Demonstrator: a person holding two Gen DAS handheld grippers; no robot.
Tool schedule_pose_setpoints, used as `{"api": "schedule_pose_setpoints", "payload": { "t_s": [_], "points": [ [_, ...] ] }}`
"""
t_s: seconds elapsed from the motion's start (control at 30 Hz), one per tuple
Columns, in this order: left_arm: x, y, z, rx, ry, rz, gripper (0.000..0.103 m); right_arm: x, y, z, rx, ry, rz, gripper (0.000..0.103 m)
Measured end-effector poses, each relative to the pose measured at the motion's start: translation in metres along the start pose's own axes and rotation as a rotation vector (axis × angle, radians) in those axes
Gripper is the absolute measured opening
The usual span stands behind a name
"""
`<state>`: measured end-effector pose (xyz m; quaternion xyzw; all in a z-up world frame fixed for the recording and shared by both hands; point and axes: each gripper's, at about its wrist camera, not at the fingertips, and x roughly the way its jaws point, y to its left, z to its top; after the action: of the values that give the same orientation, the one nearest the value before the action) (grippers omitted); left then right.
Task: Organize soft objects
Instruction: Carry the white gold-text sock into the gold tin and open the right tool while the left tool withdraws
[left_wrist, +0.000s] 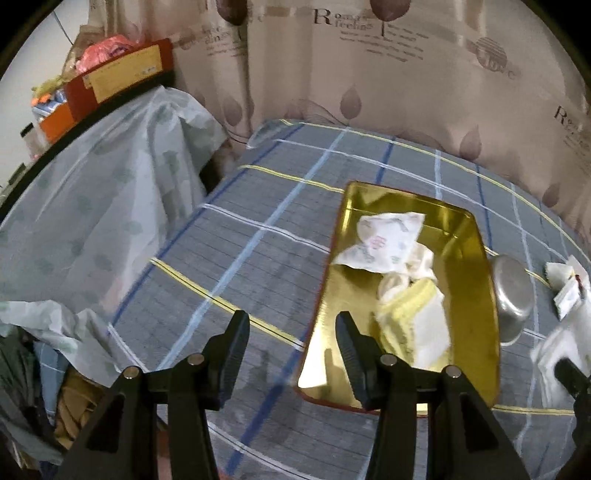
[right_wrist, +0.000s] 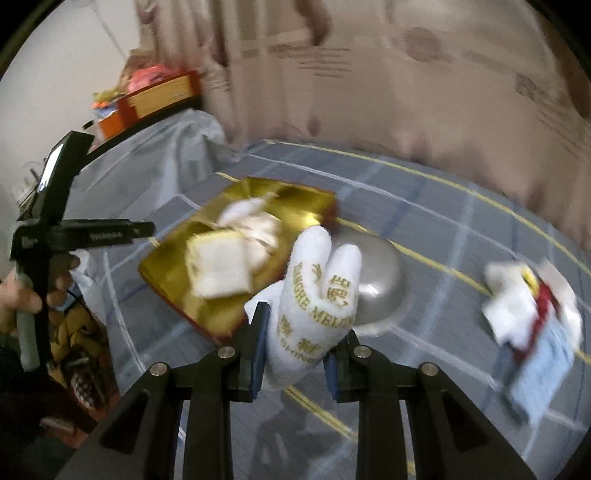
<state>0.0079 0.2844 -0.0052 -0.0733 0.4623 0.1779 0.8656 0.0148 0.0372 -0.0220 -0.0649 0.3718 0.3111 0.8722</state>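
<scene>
The right gripper (right_wrist: 295, 339) is squeezing a soft white mitt (right_wrist: 314, 291) with gold letters, beside the shiny gold tray (right_wrist: 166, 273). The left gripper (left_wrist: 291, 332) is gaping wide, holding nothing, over the tray's (left_wrist: 476, 295) near edge, where folded cloths (left_wrist: 402, 273) are lying.

Setting: a home, most likely a bedroom. Work surface is a bed or table covered with a grey plaid sheet (left_wrist: 229, 258) with blue, white and yellow lines; behind it hangs a beige curtain (left_wrist: 369, 74) printed with leaves and English lettering. To the left, furniture draped in a pale dotted cover (left_wrist: 110, 192) carries a red-and-yellow cardboard box (left_wrist: 122, 70) and bagged household clutter; bundled fabrics (left_wrist: 70, 402) are heaped beside the sheet.
</scene>
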Motion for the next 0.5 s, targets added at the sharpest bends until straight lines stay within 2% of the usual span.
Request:
{"api": "schedule_pose_setpoints", "payload": {
  "t_s": [0.13, 0.5],
  "points": [
    [0.000, 0.005, 0.001, 0.010, -0.019, 0.054, 0.049, 0.024, 0.021, 0.023, -0.028, -0.001, 0.025, 0.024],
    [0.009, 0.022, 0.002, -0.030, 0.013, 0.053, 0.050, 0.100, 0.053, 0.076, -0.007, 0.043, 0.073, 0.024]
  ]
}}
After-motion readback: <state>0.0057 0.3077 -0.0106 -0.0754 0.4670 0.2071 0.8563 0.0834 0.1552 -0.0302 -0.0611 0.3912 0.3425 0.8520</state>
